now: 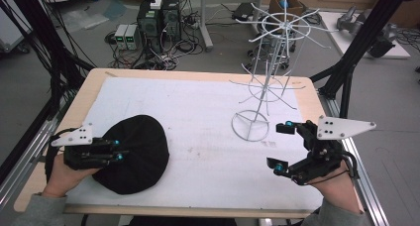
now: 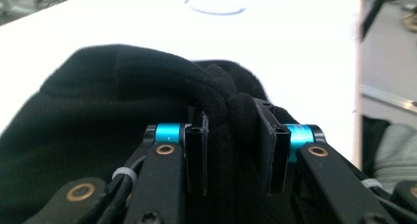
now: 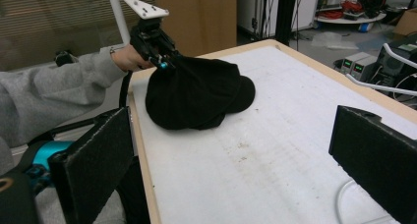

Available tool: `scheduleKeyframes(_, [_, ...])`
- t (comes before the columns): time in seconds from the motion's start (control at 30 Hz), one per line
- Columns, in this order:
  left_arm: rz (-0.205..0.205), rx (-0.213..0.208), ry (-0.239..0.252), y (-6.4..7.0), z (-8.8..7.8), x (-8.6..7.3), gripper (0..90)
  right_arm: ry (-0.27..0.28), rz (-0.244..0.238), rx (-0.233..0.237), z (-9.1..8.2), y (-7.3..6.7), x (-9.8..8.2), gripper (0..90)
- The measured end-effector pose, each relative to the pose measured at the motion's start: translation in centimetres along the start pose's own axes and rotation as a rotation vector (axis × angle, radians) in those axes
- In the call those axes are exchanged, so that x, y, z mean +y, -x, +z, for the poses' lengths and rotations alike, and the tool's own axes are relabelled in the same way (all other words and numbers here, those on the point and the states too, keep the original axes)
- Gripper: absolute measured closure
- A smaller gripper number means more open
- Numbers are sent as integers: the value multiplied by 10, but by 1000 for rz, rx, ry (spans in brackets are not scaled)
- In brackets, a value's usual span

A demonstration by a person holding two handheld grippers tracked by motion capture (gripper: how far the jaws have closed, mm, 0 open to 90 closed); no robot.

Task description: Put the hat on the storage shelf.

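On the white-covered table (image 1: 208, 132), a black hat (image 1: 136, 154) lies at the left, its edge pinched by the left gripper (image 1: 118, 149); right gripper (image 1: 283, 147) spread, empty. The soft fold might slip free when lifted

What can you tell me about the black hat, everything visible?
The black hat looks like soft fleece-like fabric, rounded, with a short brim showing in the right gripper view. It lies slumped on the white mat at the table's near left. The left gripper is shut on a bunched fold at its edge, which sits pinched between the jaws. The right gripper is open, well clear of it.
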State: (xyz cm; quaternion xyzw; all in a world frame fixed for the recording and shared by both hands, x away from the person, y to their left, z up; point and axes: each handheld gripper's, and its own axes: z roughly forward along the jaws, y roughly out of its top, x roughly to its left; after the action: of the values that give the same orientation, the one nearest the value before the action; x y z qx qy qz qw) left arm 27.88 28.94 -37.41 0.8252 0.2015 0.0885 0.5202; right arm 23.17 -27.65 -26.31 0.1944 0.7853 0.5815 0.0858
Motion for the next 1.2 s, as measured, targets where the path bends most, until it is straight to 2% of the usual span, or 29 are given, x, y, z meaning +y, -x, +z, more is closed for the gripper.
scheduleKeyframes(0.4, [23, -111, 32, 12, -11, 30, 705, -5, 14, 1, 2, 3, -2, 23])
scheduleKeyframes(0.47, [45, -138, 38, 17, -14, 41, 708, -5, 15, 0, 3, 4, -2, 23])
scheduleKeyframes(0.5, [45, -138, 38, 17, -14, 41, 709, -5, 15, 0, 3, 4, -2, 23])
scheduleKeyframes(0.67, [79, -183, 58, 22, -20, 64, 718, -7, 22, 2, 3, 4, -2, 23])
scheduleKeyframes(0.77, [95, -177, 48, 22, -23, 72, 721, -4, 18, 0, 3, 3, -2, 23])
scheduleKeyframes(0.9, [104, -174, 60, 22, -30, 87, 722, 5, 12, -2, 0, 4, -2, 23])
scheduleKeyframes(0.93, [113, -161, 60, 21, -35, 96, 723, 9, 18, -2, -1, 4, -3, 23])
scheduleKeyframes(0.97, [113, -161, 60, 21, -35, 96, 722, 9, 18, -2, -1, 4, -3, 23])
scheduleKeyframes(1.07, [124, -124, 68, 21, -40, 110, 721, 13, 23, -2, -2, 6, -4, 23])
scheduleKeyframes(1.2, [141, -117, 84, 21, -48, 129, 722, 14, 26, 1, -3, 6, -5, 23])
